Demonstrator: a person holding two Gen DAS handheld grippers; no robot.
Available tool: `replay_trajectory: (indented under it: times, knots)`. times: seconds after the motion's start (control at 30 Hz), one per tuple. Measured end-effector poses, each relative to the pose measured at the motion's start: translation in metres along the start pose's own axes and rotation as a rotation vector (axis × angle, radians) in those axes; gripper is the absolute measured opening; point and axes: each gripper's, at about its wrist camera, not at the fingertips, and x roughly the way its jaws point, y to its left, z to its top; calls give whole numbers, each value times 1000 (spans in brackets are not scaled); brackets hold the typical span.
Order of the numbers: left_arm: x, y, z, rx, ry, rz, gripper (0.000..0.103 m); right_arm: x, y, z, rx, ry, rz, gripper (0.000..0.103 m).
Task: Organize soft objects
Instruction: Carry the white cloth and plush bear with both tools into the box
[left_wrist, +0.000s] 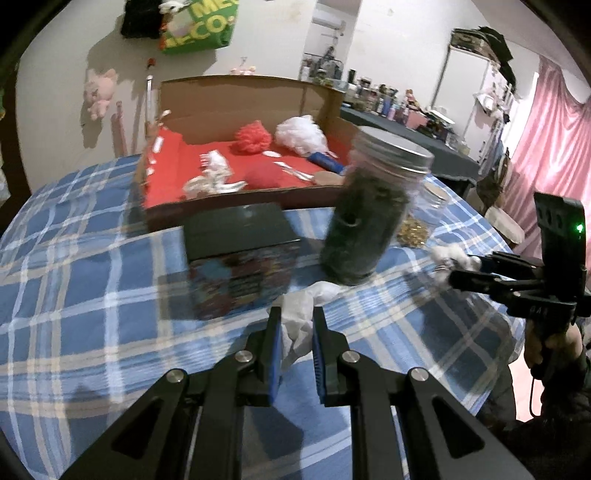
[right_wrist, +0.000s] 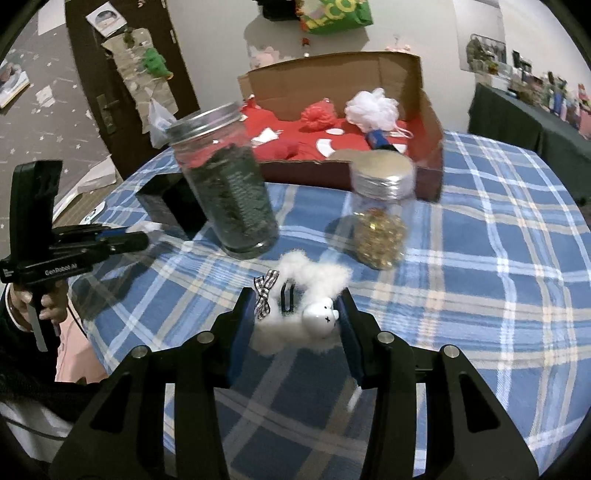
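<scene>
The right tool (right_wrist: 300, 314) grips a fluffy white toy (right_wrist: 314, 291) above the table (right_wrist: 498, 258). The left tool (left_wrist: 295, 325) pinches a thin white plastic wrap (left_wrist: 299, 314). The cardboard box (right_wrist: 428, 122) sits at twelve o'clock; the toy should probably clear the dark jar (right_wrist: 229, 192) at eleven o'clock before release.
</scene>
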Motion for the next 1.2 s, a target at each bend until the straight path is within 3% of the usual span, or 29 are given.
replay_trajectory:
  times: [0.6,0.9,1.2]
  knots:
    - [-15,67,-7,-90,-10,154,15,-17,-44,2,73,-5,-95,42]
    - [-1,85,10,-47,-15,163,15,-13,-74,13,105,-6,-154,42]
    - [16,92,33,50,-27,147,15,-6,-91,36,58,-20,-186,42]
